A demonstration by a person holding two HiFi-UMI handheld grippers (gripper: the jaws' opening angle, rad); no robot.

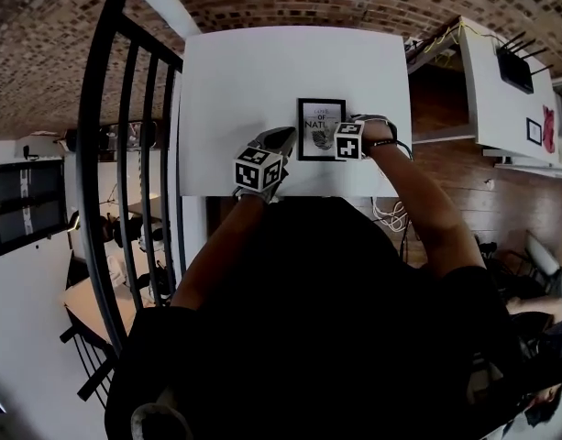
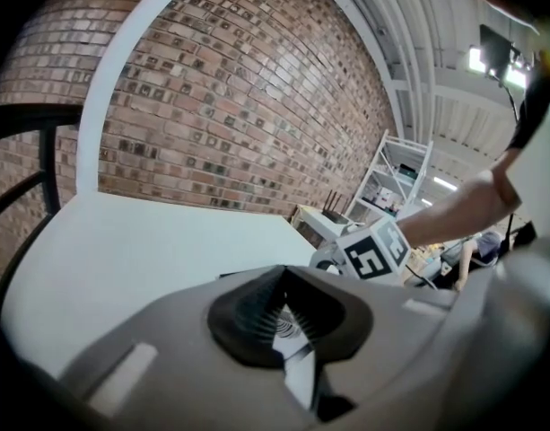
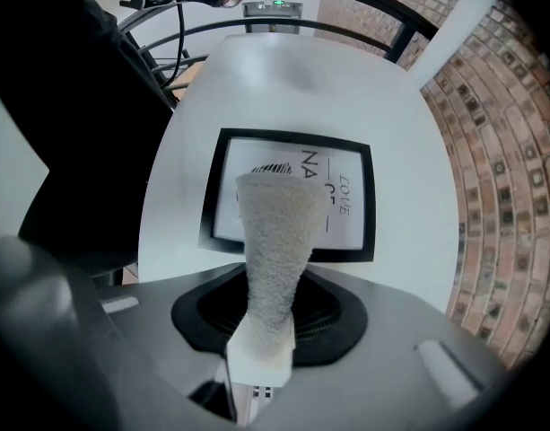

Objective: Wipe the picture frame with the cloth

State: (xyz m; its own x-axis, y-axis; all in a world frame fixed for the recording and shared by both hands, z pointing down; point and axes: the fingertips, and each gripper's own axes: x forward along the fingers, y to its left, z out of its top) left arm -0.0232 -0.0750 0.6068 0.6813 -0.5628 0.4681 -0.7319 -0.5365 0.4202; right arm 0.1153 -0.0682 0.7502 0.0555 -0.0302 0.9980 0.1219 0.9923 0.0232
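Note:
A black picture frame (image 1: 319, 117) with a white print lies flat on the white table (image 1: 262, 71) near its front edge. In the right gripper view the frame (image 3: 351, 196) lies just below my right gripper (image 3: 266, 330), which is shut on a rolled pale terry cloth (image 3: 275, 232). The cloth's free end rests on the glass. In the head view my right gripper (image 1: 343, 138) hovers over the frame's right half. My left gripper (image 1: 288, 137) is at the frame's left edge. Its pads (image 2: 257, 317) meet, and a strip of the print shows below them.
A black metal railing (image 1: 125, 154) runs along the table's left side. A brick wall (image 2: 257, 106) stands behind the table. To the right is a white shelf (image 1: 487, 81) with a black router (image 1: 517, 62). Cables (image 1: 391, 214) hang below the table's front right corner.

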